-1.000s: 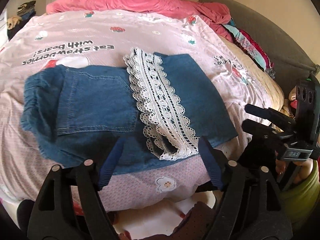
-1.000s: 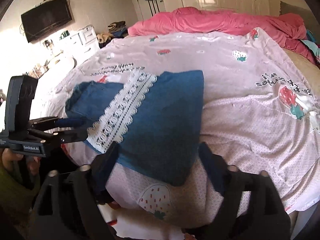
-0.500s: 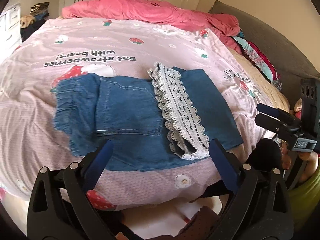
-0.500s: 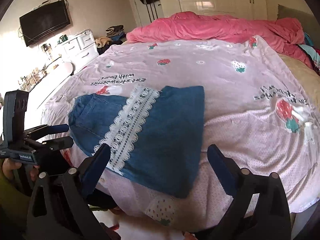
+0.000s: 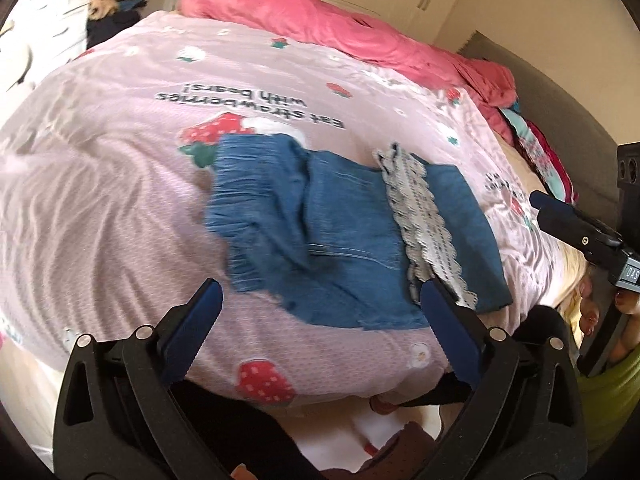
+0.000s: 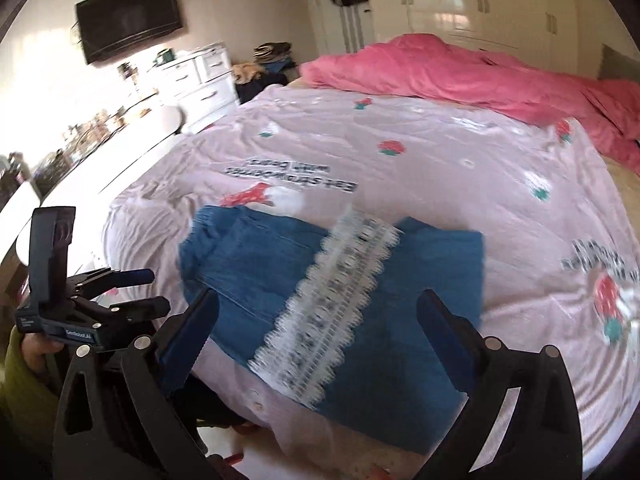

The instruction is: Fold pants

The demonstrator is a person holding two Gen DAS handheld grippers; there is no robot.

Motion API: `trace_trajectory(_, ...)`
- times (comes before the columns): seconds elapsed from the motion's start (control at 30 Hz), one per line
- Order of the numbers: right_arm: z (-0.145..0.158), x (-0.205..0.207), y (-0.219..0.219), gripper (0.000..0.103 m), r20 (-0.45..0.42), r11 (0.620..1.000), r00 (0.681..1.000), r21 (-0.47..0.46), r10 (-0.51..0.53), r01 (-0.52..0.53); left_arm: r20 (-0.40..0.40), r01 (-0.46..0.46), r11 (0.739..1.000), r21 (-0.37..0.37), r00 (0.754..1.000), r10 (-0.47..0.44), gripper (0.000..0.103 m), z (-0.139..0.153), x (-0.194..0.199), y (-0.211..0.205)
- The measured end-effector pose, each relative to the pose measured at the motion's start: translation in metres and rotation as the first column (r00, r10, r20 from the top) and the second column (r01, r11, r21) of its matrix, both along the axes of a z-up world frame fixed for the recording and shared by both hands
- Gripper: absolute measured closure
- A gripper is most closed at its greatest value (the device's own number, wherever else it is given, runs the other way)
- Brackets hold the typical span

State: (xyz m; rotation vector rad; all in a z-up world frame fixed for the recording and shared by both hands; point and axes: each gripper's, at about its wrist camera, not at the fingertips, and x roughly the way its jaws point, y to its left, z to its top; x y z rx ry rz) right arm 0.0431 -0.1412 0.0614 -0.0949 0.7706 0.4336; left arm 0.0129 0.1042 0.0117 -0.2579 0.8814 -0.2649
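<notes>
The folded blue denim pants [image 5: 344, 236] with a white lace band [image 5: 428, 220] lie on the pink bedspread near the bed's front edge. They also show in the right wrist view [image 6: 360, 292], lace [image 6: 336, 312] across the middle. My left gripper [image 5: 320, 320] is open and empty, held back from the pants' near edge. My right gripper [image 6: 316, 320] is open and empty, also back from the pants. The right gripper shows at the right in the left wrist view [image 5: 576, 228]; the left gripper shows at the left in the right wrist view [image 6: 120, 292].
The pink strawberry bedspread [image 5: 120, 208] covers the bed. A crumpled pink duvet [image 6: 480, 80] lies at the far side. A grey headboard [image 5: 568, 120] and colourful clothes are at the right. White drawers [image 6: 200, 76] and a wall television [image 6: 128, 32] stand left of the bed.
Both grippers have pulled back and up from the pants and opened wider. Both views have swung, and the pants stay folded on the bed.
</notes>
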Motion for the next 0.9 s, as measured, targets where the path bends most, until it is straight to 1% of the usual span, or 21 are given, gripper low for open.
trace_trajectory(0.27,-0.002,0.041,0.054,0.005,-0.041,0.989,0.991,-0.072,0.129,-0.132,-0.043,-0.049,0.998,-0.044,0.998,0.047,0.01,-0.016,0.0,0.025)
trace_trajectory(0.43,-0.01,0.066,0.085,0.005,-0.087,0.973,0.977,-0.106,0.195,-0.204,-0.059,-0.056,0.992,-0.114,0.997,0.05,0.01,-0.024,0.003,0.033)
trace_trajectory(0.47,-0.012,0.072,0.091,0.005,-0.101,0.97,0.973,-0.109,0.207,-0.217,-0.06,-0.055,0.991,-0.121,0.997,0.048,0.011,-0.025,0.003,0.033)
trace_trajectory(0.53,-0.017,0.082,0.103,0.005,-0.134,0.962,0.962,-0.104,0.238,-0.252,-0.058,-0.052,0.988,-0.147,0.997,0.043,0.022,-0.026,0.003,0.033)
trace_trajectory(0.57,-0.02,0.088,0.11,0.005,-0.145,0.957,0.956,-0.109,0.253,-0.27,-0.059,-0.048,0.986,-0.161,0.997,0.039,0.032,-0.027,0.004,0.032)
trace_trajectory(0.6,-0.023,0.093,0.118,0.005,-0.157,0.95,0.951,-0.124,0.267,-0.288,-0.061,-0.046,0.984,-0.172,0.997,0.036,0.044,-0.028,0.005,0.032)
trace_trajectory(0.63,-0.026,0.097,0.126,0.005,-0.165,0.942,0.946,-0.144,0.28,-0.304,-0.065,-0.039,0.982,-0.185,0.997,0.027,0.048,-0.03,0.006,0.03)
trace_trajectory(0.7,-0.031,0.103,0.137,0.005,-0.177,0.929,0.936,-0.164,0.303,-0.332,-0.079,-0.031,0.98,-0.195,0.997,0.015,0.048,-0.034,0.009,0.027)
trace_trajectory(0.83,-0.04,0.117,0.155,0.005,-0.216,0.915,0.918,-0.162,0.334,-0.371,-0.121,-0.037,0.974,-0.223,0.993,0.01,0.048,-0.045,0.015,0.026)
trace_trajectory(0.9,-0.046,0.124,0.165,0.005,-0.233,0.904,0.907,-0.171,0.35,-0.392,-0.124,-0.04,0.971,-0.234,0.992,0.011,0.048,-0.047,0.016,0.027)
